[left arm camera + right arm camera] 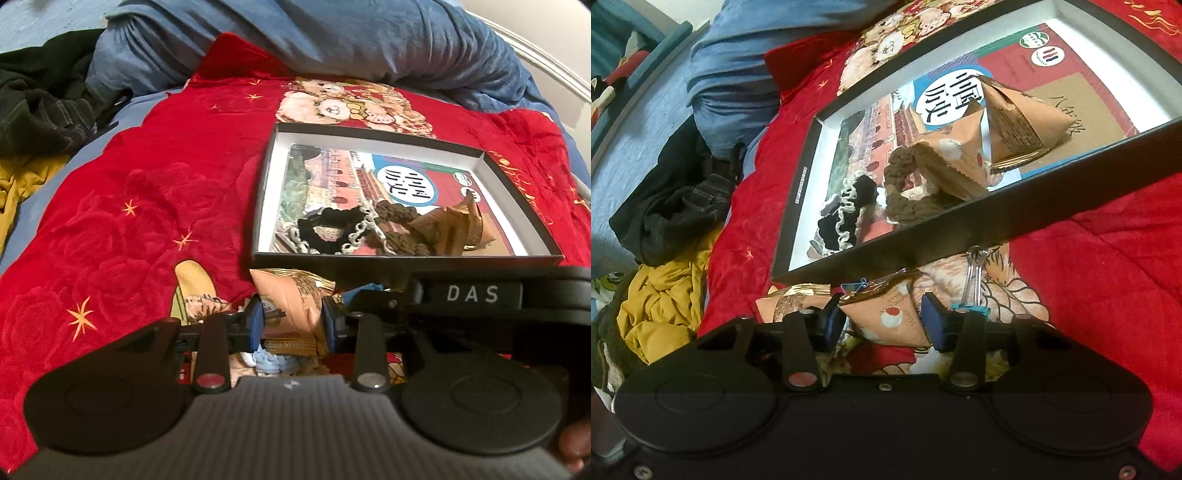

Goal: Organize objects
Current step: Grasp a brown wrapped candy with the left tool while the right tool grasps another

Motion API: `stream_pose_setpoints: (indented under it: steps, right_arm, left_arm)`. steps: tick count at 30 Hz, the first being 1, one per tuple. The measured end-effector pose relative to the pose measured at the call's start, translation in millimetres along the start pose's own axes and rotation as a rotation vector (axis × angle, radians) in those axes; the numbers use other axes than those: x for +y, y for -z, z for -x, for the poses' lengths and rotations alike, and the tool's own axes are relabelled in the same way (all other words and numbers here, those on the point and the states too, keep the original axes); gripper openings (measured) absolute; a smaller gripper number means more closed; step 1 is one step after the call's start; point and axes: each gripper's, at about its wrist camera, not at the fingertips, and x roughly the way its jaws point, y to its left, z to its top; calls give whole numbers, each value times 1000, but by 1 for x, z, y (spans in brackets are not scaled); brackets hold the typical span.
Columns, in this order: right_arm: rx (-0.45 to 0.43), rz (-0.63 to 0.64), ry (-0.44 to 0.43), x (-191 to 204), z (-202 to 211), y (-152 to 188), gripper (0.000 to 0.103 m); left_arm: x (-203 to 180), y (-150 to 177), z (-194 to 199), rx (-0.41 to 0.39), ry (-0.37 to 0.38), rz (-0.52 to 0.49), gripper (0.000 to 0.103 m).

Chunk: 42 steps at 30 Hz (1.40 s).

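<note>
Now | left gripper [293, 321] clamps packet [291, 306] | box [406, 258] rim near (ahead)

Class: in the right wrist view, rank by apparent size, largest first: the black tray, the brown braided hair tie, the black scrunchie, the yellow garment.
1. black tray
2. yellow garment
3. brown braided hair tie and black scrunchie: too alike to rank.

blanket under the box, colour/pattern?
The blanket is red with small orange stars and cartoon bear prints; left wrist view shows it best.
</note>
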Motion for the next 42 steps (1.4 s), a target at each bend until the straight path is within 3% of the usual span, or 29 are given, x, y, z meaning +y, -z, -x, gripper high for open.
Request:
stream_pose_setpoints:
  steps: [14, 23, 42]
  right_arm:
    - [-45, 73, 63, 16, 5, 8, 36]
    - [-59, 102, 61, 23, 15, 11, 33]
    - [-99, 93, 9, 25, 37, 10, 33]
  left_arm:
    - [-1, 2, 3, 39, -25, -12, 38]
    - [2, 1, 5, 52, 8, 16, 38]
    - [-2, -1, 21, -18, 58, 21, 37]
